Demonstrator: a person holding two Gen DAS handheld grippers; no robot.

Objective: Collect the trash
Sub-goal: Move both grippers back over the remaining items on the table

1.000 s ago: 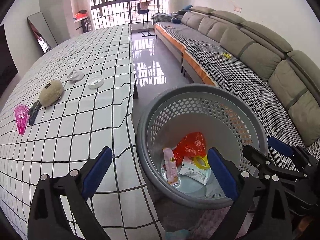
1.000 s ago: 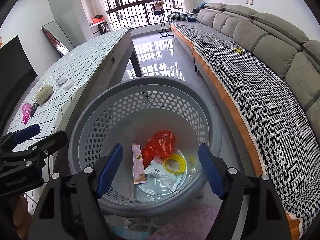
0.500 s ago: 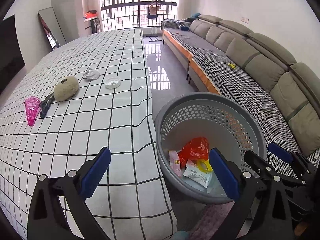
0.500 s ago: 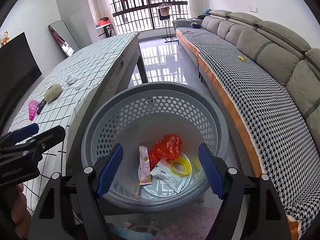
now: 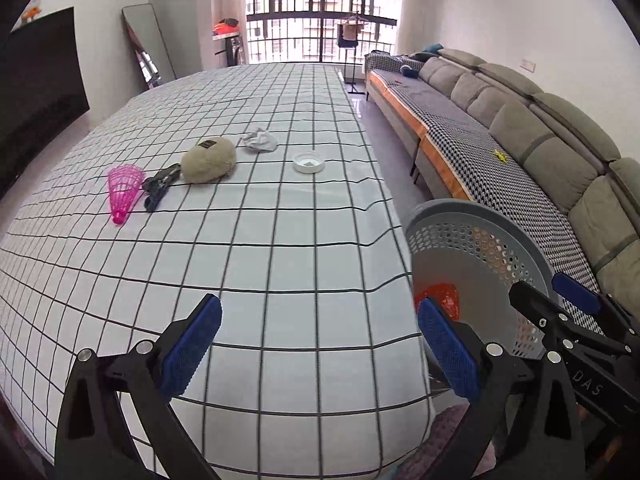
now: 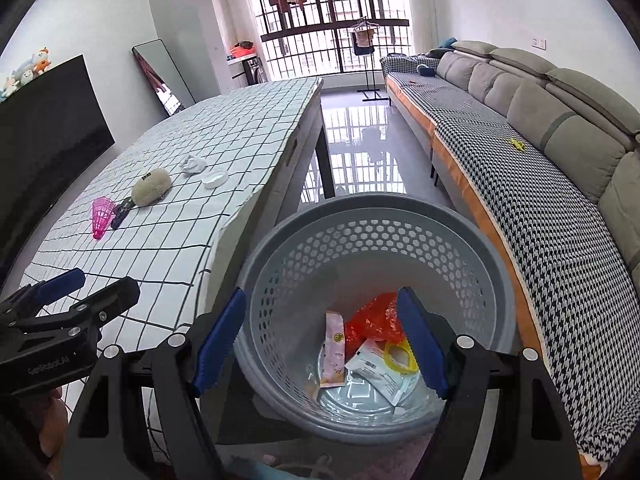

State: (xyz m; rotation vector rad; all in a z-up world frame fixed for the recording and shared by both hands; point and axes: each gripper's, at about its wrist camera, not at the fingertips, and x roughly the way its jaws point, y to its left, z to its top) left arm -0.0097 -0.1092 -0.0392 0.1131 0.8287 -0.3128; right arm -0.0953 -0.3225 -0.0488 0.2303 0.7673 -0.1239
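A grey perforated basket (image 6: 472, 240) stands on the floor beside the table and shows at the right of the left wrist view (image 5: 516, 236). It holds a red bag (image 6: 374, 320), a pink packet (image 6: 335, 350), a white packet (image 6: 380, 372) and a yellow ring (image 6: 394, 358). On the checked tablecloth (image 5: 260, 264) lie a crumpled white tissue (image 5: 259, 140), a white lid (image 5: 308, 162), a beige pouch (image 5: 208, 159), a pink shuttlecock (image 5: 124, 192) and a dark clip (image 5: 160, 186). My left gripper (image 5: 320, 348) is open and empty above the table's near edge. My right gripper (image 6: 320, 340) is open and empty above the basket.
A long grey sofa (image 6: 540, 128) with a houndstooth cover runs along the right. A glossy floor aisle (image 6: 356, 148) lies between table and sofa. A black TV (image 6: 48, 120) and a leaning mirror (image 6: 160, 76) stand at the left wall.
My left gripper has swung left and up from over the basket to over the table. My right gripper has risen a little and stays above the basket. Both stay open.
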